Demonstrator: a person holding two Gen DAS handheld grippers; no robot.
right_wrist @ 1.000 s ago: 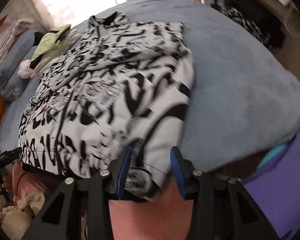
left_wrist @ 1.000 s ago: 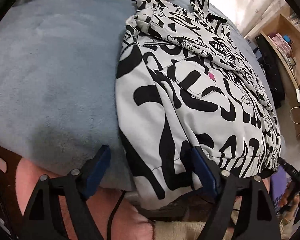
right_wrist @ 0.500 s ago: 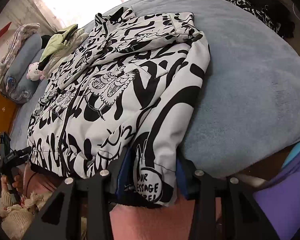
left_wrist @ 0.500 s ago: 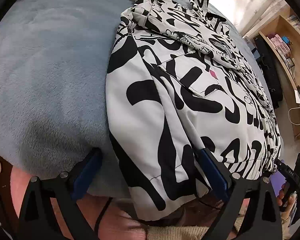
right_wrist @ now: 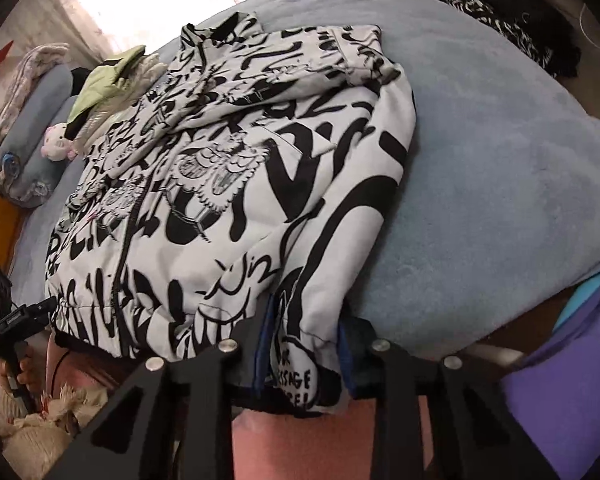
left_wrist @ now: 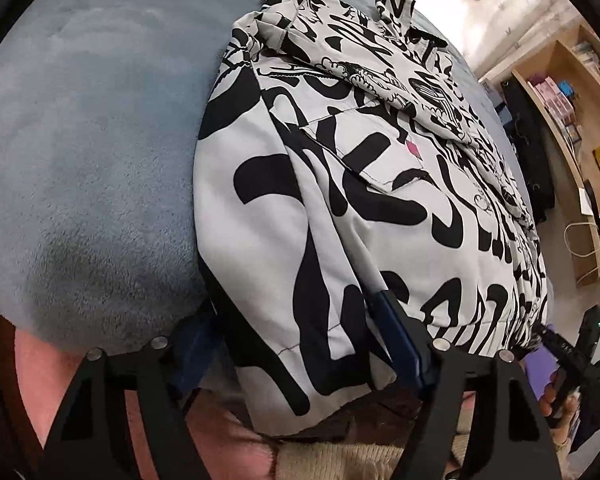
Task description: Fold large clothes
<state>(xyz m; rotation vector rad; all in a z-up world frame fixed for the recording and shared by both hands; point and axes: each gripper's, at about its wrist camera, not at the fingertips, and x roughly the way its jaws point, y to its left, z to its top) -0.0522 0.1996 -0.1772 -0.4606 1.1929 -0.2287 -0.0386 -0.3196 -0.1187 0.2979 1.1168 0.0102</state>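
The jacket (left_wrist: 380, 208) hem hides the left tongs' (left_wrist: 300, 340) near pad (books on shelves unreadable).

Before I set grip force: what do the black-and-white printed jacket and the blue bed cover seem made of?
Black-and-white printed jacket: likely a smooth woven synthetic, matte; it lies in soft, rounded, puffy folds. Blue bed cover: apparently plush fleece; its short nap shows brushed streaks.

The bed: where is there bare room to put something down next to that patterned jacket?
Two bare stretches of blue blanket flank the jacket: a wide one running to the bed's edge in the left view, and another beside the jacket's other side in the right view. It is crowded past the collar, with folded clothes, a plush toy and pillows.
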